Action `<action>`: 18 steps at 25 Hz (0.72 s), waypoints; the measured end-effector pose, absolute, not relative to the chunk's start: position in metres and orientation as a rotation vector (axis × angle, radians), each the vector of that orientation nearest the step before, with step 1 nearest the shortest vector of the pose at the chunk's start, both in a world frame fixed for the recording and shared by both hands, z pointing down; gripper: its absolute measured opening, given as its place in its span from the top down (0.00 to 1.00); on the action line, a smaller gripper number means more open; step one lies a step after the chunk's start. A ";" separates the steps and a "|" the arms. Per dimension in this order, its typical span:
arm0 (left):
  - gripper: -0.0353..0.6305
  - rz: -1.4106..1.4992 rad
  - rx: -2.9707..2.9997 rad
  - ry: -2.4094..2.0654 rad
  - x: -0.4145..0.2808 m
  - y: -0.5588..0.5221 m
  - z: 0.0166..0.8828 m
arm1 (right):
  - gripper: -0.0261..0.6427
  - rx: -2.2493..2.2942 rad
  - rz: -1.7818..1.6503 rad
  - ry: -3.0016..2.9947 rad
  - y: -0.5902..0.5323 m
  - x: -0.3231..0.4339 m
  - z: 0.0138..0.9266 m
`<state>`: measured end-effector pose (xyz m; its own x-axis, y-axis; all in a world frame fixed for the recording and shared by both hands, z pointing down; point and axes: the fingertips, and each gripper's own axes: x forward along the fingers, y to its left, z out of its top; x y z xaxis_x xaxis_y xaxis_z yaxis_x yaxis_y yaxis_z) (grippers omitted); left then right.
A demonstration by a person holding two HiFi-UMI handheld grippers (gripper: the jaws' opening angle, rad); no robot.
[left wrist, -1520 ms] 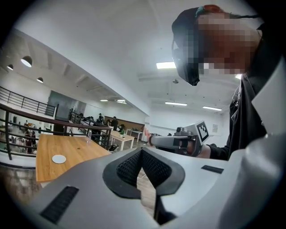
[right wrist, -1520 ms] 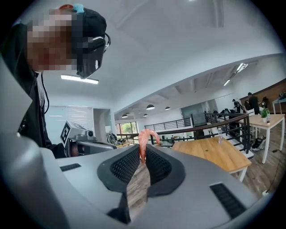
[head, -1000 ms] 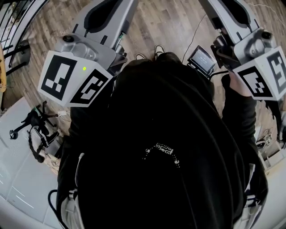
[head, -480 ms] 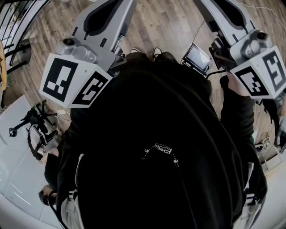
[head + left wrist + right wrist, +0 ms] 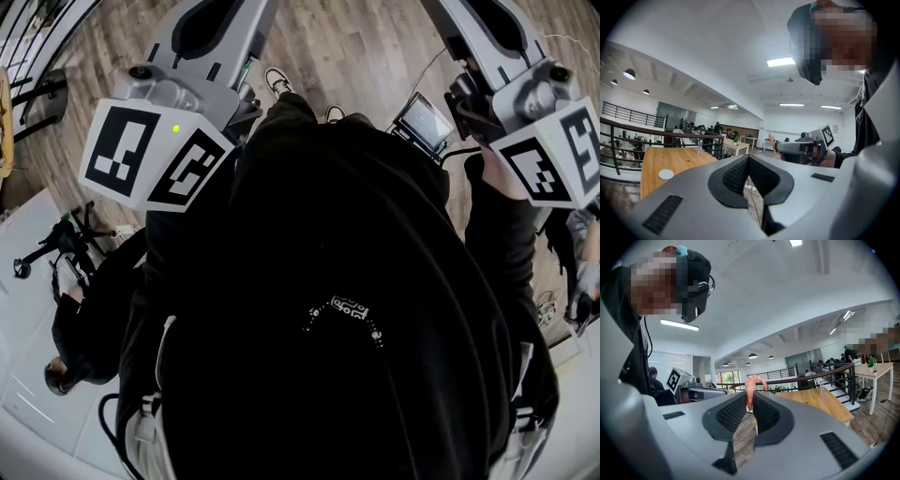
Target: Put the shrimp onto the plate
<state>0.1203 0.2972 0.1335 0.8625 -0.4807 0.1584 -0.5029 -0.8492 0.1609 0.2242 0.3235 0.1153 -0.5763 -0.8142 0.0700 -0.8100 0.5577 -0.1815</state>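
In the right gripper view a pink curled shrimp is pinched at the tips of my right gripper, which is shut on it. My left gripper is shut with nothing between its jaws. Both are held up in the air and point toward each other. The left gripper view shows the right gripper's body with the shrimp at its tip. On a wooden table lies a small white round plate. In the head view only the marker cubes show; the jaws are out of frame.
My black-clad torso fills the head view, above a wooden floor. A person in black stands at the lower left by a white surface. A small screen hangs near the right gripper. Railings border the wooden table.
A person in black has come into the head view at the lower left. A shoe has stepped forward at the top. Both grippers stay raised in about the same place.
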 end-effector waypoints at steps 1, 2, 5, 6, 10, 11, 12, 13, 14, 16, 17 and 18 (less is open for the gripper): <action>0.94 0.172 2.839 -0.760 0.121 0.290 0.135 | 0.88 -1.443 -0.305 2.751 0.319 0.223 0.115; 0.94 0.178 2.840 -0.761 0.123 0.284 0.136 | 0.88 -1.451 -0.303 2.751 0.314 0.223 0.115; 0.94 0.186 2.845 -0.738 0.130 0.266 0.141 | 0.88 -1.510 -0.267 2.759 0.300 0.223 0.116; 0.94 0.188 2.846 -0.724 0.133 0.261 0.142 | 0.88 -1.537 -0.252 2.759 0.296 0.222 0.117; 0.94 0.197 2.866 -0.728 0.132 0.234 0.148 | 0.88 -1.648 -0.189 2.742 0.274 0.216 0.124; 0.94 0.198 2.873 -0.743 0.130 0.225 0.152 | 0.88 -1.685 -0.167 2.736 0.265 0.212 0.126; 0.94 0.195 2.878 -0.764 0.128 0.215 0.156 | 0.88 -1.726 -0.143 2.727 0.256 0.207 0.129; 0.94 0.188 2.882 -0.789 0.125 0.205 0.160 | 0.88 -1.770 -0.123 2.712 0.247 0.201 0.133; 0.94 0.181 2.883 -0.814 0.120 0.196 0.164 | 0.88 -1.811 -0.109 2.691 0.239 0.193 0.138; 0.94 0.172 2.861 -0.852 0.110 0.182 0.174 | 0.88 -1.850 -0.114 2.649 0.226 0.173 0.150; 0.94 0.173 2.840 -0.863 0.104 0.176 0.181 | 0.88 -1.845 -0.127 2.627 0.221 0.161 0.155; 0.94 0.176 2.821 -0.872 0.098 0.171 0.186 | 0.88 -1.833 -0.134 2.601 0.215 0.149 0.157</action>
